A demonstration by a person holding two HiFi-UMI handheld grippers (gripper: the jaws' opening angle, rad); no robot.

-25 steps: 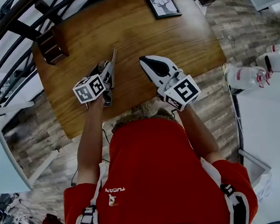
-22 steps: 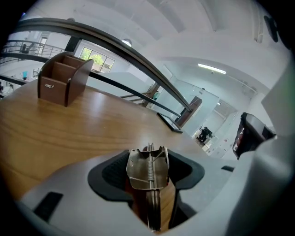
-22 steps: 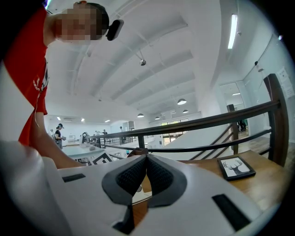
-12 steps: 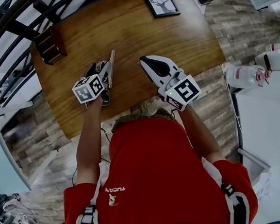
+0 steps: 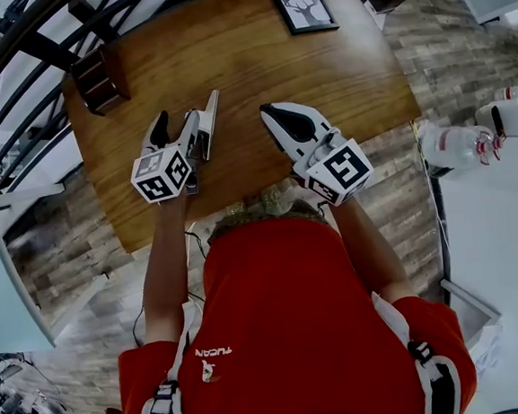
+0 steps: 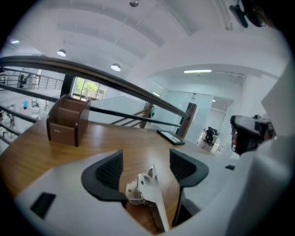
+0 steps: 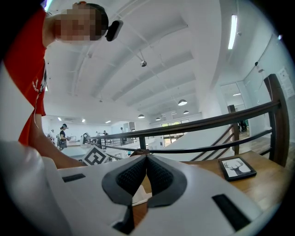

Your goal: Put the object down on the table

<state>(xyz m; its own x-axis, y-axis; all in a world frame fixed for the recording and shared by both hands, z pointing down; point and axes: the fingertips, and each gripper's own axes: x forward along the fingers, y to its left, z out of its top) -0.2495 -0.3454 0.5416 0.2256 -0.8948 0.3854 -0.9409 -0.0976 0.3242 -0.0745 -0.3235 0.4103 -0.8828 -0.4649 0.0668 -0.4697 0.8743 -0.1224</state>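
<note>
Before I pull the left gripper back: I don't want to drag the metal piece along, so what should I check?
1. Left gripper open: ok, jaws apart.
2. Metal piece down on the table: ok, it seems.
3. Metal piece clear of both jaws: cannot tell; it sits close to one.
4. Right gripper out of the way: ok, shut, empty.
5. Wooden box and picture frame clear of the retreat: ok, far side.

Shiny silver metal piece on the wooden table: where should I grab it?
Probably pinch the silver metal piece across its long flat blade, coming from the near side like the open left hand-held gripper; the blade is thin and points away.
</note>
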